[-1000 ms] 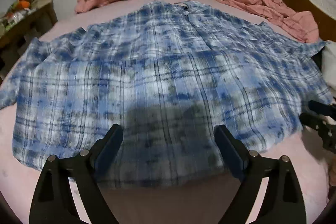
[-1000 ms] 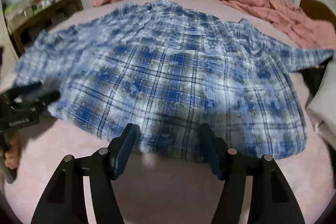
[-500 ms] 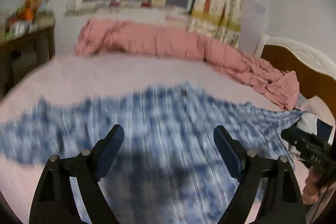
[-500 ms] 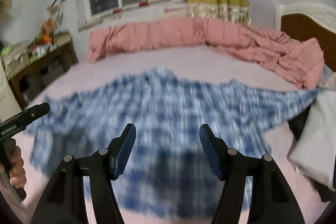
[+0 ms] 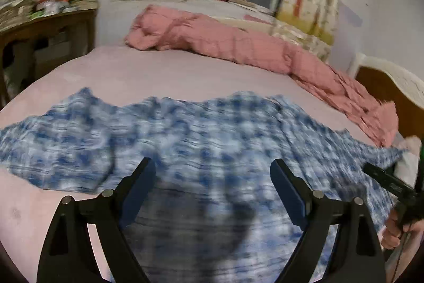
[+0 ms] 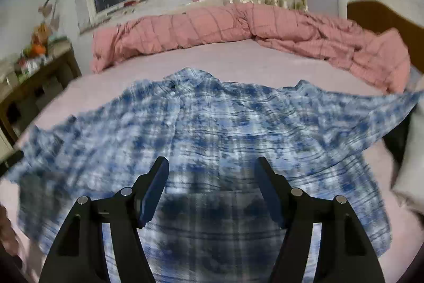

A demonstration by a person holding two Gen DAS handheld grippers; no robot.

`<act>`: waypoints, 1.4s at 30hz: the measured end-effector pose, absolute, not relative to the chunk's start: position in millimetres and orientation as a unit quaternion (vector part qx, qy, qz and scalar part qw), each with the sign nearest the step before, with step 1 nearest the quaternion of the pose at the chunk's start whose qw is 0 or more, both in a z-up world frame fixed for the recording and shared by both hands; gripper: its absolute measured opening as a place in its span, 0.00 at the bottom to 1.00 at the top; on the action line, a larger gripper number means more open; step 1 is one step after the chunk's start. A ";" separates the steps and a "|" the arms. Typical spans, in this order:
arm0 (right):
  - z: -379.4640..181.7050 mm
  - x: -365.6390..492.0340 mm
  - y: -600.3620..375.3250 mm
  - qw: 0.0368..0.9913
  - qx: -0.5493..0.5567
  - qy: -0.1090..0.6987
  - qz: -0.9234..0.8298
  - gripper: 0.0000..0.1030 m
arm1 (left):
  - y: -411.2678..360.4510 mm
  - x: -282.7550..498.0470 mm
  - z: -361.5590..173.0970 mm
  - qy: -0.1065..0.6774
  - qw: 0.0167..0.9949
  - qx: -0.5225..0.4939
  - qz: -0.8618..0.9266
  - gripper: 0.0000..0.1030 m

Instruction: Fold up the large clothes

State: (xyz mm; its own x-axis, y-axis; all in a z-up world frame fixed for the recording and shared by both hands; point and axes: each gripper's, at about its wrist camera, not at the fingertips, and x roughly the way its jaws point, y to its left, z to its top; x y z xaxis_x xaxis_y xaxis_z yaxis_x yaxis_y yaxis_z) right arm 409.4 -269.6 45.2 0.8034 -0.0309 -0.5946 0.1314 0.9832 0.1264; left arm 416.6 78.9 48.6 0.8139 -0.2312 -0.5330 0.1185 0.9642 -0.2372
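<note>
A large blue and white plaid shirt [image 5: 201, 134] lies spread flat on the pink bed sheet [image 5: 185, 76]; it also shows in the right wrist view [image 6: 212, 129], collar toward the far side. My left gripper [image 5: 212, 174] is open and empty, above the shirt's near hem. My right gripper [image 6: 212, 171] is open and empty, also over the near part of the shirt. The right gripper shows at the right edge of the left wrist view [image 5: 384, 182], held in a hand. Both views are blurred by motion.
A rumpled pink quilt [image 5: 238, 44] lies along the far side of the bed and down its right side [image 6: 344, 44]. A wooden headboard [image 5: 384, 86] stands at the right. A cluttered wooden desk [image 5: 45, 25] stands at the left. A window and curtain are behind.
Both grippers have lifted and tilted up from looking down at the shirt, so the window and quilt have come into view. Both stay open. The shirt has not been picked up.
</note>
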 end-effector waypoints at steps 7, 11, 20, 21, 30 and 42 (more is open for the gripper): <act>43.6 406.6 -263.9 0.950 0.048 0.305 -0.051 0.67 | 173.2 431.2 31.3 0.296 0.925 -0.237 0.000 0.88; 33.1 414.0 -258.0 0.944 0.036 0.325 -0.049 0.67 | 207.9 436.6 16.7 0.310 0.915 -0.255 0.041 0.88; 36.9 408.8 -256.1 0.948 0.031 0.315 -0.044 0.67 | 276.2 438.3 -16.0 0.327 0.884 -0.316 0.110 0.88; 37.9 408.1 -256.5 0.948 0.032 0.313 -0.044 0.67 | 281.3 438.3 -19.3 0.325 0.882 -0.322 0.116 0.88; 39.2 408.2 -260.6 0.948 0.037 0.314 -0.040 0.67 | 313.9 462.5 -46.6 0.290 0.887 -0.324 0.154 0.62; 37.4 410.4 -268.8 0.947 0.036 0.314 -0.057 0.67 | 244.4 437.1 32.4 0.219 0.950 -0.200 0.100 0.00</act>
State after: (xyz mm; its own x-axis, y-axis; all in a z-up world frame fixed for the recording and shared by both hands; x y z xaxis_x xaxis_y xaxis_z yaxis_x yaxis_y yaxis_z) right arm 410.4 -268.8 37.4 0.7962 -0.0850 -0.5990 0.1296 0.9911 0.0317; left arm 437.1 244.4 32.4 0.8845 0.1022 -0.4551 -0.2768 0.9003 -0.3359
